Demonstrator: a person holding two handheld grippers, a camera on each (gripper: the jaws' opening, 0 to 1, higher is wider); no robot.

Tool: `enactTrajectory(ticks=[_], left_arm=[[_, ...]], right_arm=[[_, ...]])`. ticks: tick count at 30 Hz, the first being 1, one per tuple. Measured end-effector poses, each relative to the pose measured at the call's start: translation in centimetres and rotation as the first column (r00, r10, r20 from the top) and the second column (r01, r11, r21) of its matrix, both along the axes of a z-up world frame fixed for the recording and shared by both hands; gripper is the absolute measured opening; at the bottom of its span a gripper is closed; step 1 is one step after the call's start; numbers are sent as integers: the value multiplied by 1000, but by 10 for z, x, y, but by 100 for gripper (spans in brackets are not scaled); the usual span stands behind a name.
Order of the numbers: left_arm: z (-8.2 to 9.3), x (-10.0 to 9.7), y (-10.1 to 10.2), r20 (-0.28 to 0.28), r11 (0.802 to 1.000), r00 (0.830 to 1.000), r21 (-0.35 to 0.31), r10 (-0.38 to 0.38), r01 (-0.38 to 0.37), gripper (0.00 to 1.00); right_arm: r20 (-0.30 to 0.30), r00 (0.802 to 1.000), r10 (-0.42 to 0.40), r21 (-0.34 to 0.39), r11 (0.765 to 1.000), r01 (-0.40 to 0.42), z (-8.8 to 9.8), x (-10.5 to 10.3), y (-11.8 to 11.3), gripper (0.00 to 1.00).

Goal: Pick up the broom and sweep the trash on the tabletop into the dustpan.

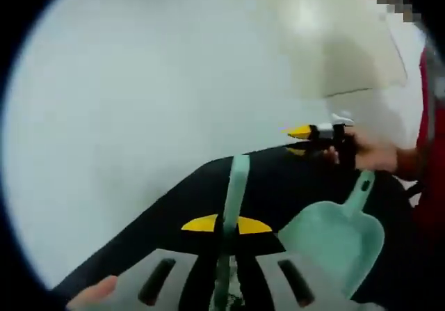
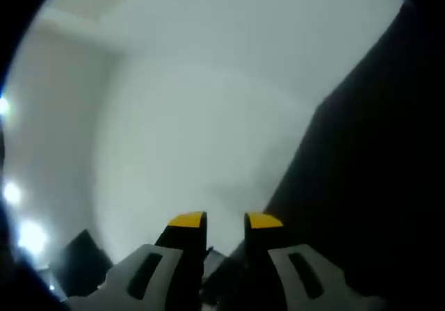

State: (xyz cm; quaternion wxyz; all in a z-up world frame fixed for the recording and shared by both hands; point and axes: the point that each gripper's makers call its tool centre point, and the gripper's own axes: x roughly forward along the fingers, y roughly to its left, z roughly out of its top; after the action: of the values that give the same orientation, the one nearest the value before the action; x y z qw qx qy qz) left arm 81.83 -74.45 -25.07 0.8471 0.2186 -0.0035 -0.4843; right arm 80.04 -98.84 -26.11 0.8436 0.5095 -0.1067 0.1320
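A: Left gripper view: left gripper [image 1: 227, 225] clamps the broom [image 1: 233, 186] handle; dustpan [image 1: 338, 238] lies right on the black table [image 1: 292, 186].
B: Right gripper [image 2: 225, 220] hangs slightly parted, holding nothing.

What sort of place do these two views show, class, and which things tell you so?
Probably a plain indoor room set up for a tabletop cleaning exercise. A black tabletop stands before pale bare walls; a mint-green dustpan lies on it, and the left gripper is closed on a matching green broom handle.
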Motion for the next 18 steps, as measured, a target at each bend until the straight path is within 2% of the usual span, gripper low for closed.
enactTrajectory(ticks=[2,4,5,7,8,9,11,12,13,15,16,18], left_arm=[[6,-25,-6,0,1000,1000,-4,-24,24,4],[12,-45,-9,37,999,999,22,-35,34,4],[18,-59,-15,26,997,997,-7,-77,77,4],[32,-74,-22,43,993,995,-77,-88,91,4],[37,-77,-23,61,992,995,-91,-78,83,4],[47,-78,-22,102,992,993,-108,-55,66,4],[72,-71,-6,180,989,983,-151,31,-4,4],[78,-67,0,194,986,979,-162,61,-30,4],[86,-58,12,226,983,968,-166,111,-74,5],[97,-31,38,232,963,948,-209,219,-171,4],[101,-17,47,272,959,932,-217,239,-183,4],[96,20,65,343,960,901,-175,265,-216,4]], right_arm=[[0,1000,0,5,1000,0,0,0,-1,24],[0,1000,1,5,1000,-1,0,0,0,24],[1,1000,2,3,1000,-2,0,0,0,24],[1,1000,3,1,1000,-3,0,0,0,23],[0,1000,2,0,1000,-2,0,0,1,23],[0,1000,2,-1,1000,-2,1,1,1,23],[0,1000,1,3,1000,-1,1,0,1,23],[0,1000,-1,5,1000,1,0,0,0,23],[1,1000,-1,5,1000,1,0,0,0,23],[-2,1000,0,2,1000,0,0,1,0,23],[-3,1000,0,0,1000,0,0,2,0,23],[-5,1000,1,-2,1000,-1,-1,2,0,23]])
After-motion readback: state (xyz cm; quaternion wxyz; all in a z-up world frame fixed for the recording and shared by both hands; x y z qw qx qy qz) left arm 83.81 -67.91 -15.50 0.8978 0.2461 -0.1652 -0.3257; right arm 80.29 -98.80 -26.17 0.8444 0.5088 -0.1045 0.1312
